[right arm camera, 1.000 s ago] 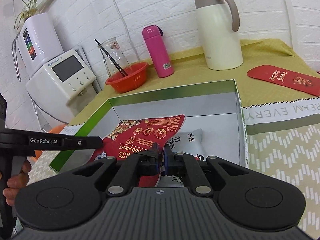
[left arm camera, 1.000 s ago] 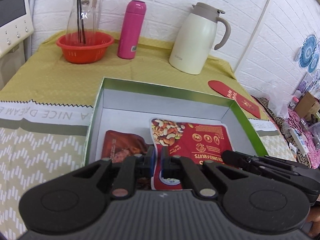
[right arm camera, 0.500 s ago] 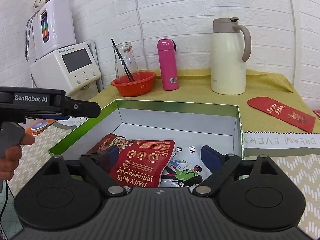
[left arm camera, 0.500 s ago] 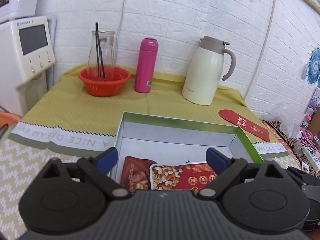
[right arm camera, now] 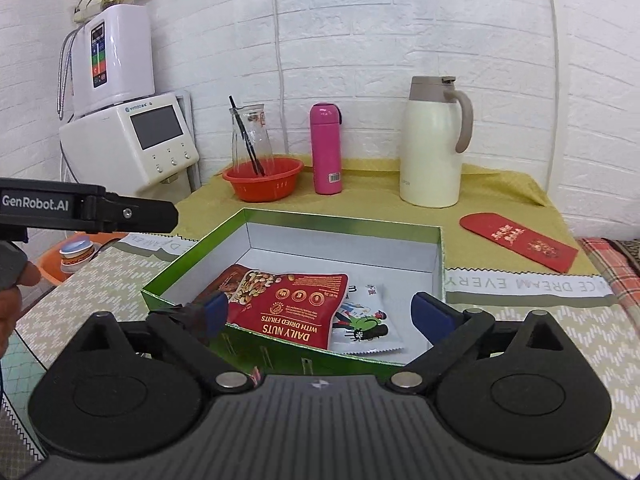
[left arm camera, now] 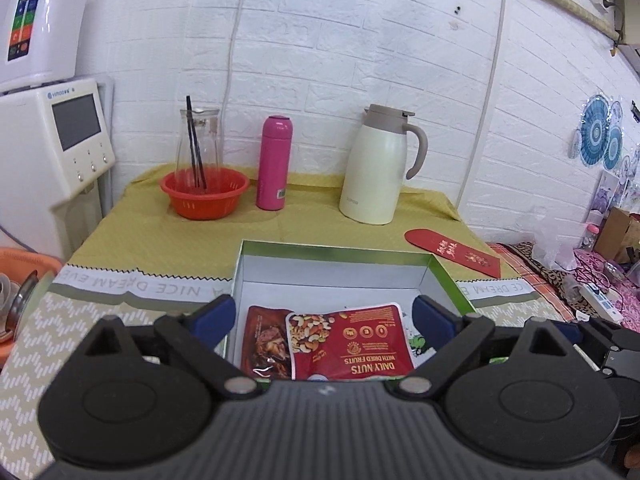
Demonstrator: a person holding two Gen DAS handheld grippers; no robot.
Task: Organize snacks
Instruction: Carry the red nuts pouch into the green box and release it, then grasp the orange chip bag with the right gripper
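Observation:
A green-rimmed open box (left arm camera: 336,249) (right arm camera: 192,254) with a white inside sits on the table. In it lie a red "Daily Nuts" pouch (left arm camera: 352,346) (right arm camera: 296,300), a dark brown snack pouch (left arm camera: 266,340) under its left edge, and a white cartoon-printed packet (right arm camera: 366,320) at its right. My left gripper (left arm camera: 322,318) is open and empty, held above the box's near edge. My right gripper (right arm camera: 320,312) is open and empty, also above the near edge. The left gripper's body (right arm camera: 88,208) shows at the left of the right wrist view.
At the back of the yellow cloth stand an orange bowl (left arm camera: 204,194) holding a glass carafe, a pink bottle (left arm camera: 275,162) and a cream thermos jug (left arm camera: 380,166). A red envelope (left arm camera: 452,252) lies to the right. A white appliance (left arm camera: 52,148) stands at the left.
Both grippers opened, letting go of the red nuts pouch, which now lies flat in the box. Both pulled back and up from the box.

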